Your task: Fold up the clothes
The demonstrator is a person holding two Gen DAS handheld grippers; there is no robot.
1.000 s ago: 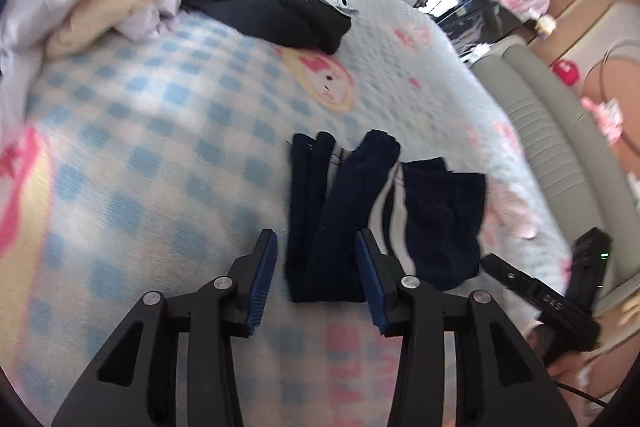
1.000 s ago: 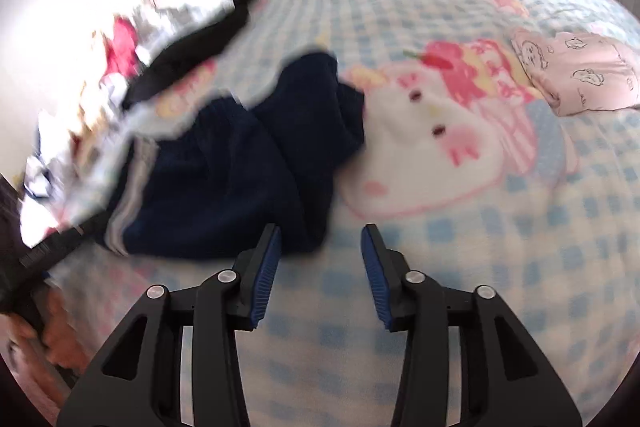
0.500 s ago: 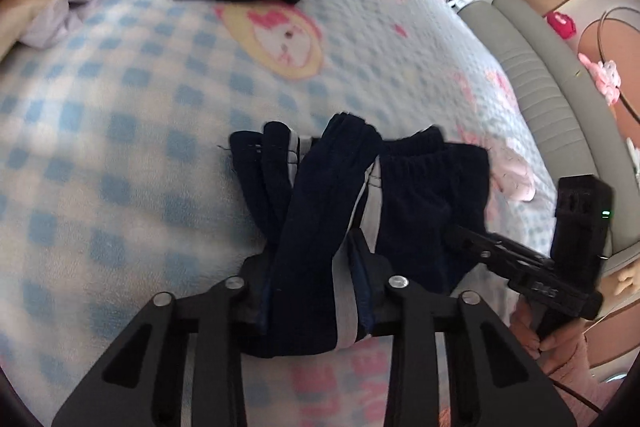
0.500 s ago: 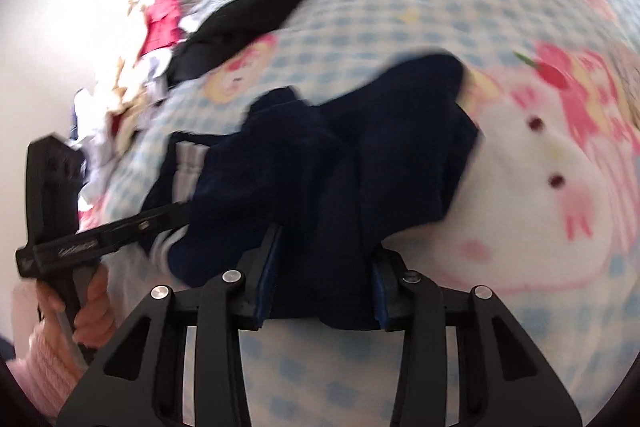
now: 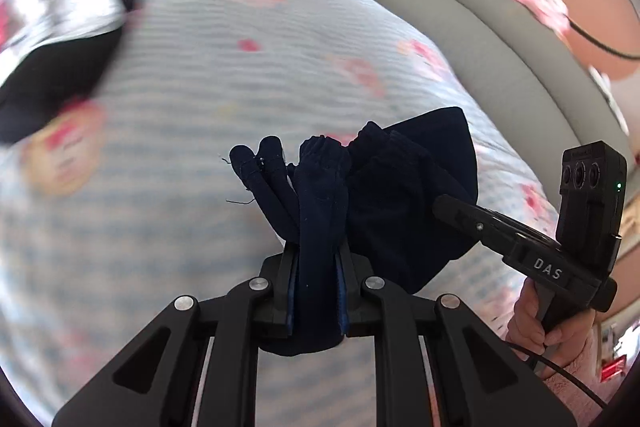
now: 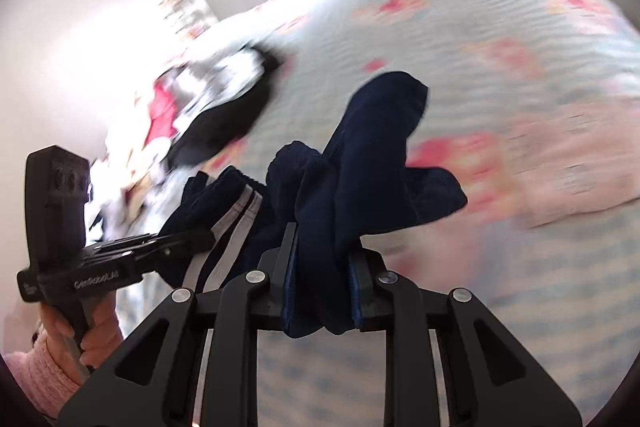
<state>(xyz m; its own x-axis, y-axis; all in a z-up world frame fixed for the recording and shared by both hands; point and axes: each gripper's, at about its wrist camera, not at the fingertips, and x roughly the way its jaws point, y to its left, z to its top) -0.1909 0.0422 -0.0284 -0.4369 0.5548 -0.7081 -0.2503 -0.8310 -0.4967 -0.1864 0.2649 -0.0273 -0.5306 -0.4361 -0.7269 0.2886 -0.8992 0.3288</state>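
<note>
Both tools, open above the flat navy trousers a second ago, have come down, pinched the cloth and raised it off the bed (image 5: 168,75). Left tool (image 5: 316,287) and right tool (image 6: 320,283) are each closing, pads pressing bunched navy trousers (image 5: 324,211) between them. Hanging between the tools, the garment's long axis runs left to right, so both hands are equally near.

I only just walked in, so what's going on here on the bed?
A person is folding clothes with a handheld gripper in each hand. The left gripper and the right gripper are both closing on the same navy garment, bunched between their pads. It hangs above the checked bedspread. A pile of other clothes waits further back.
</note>
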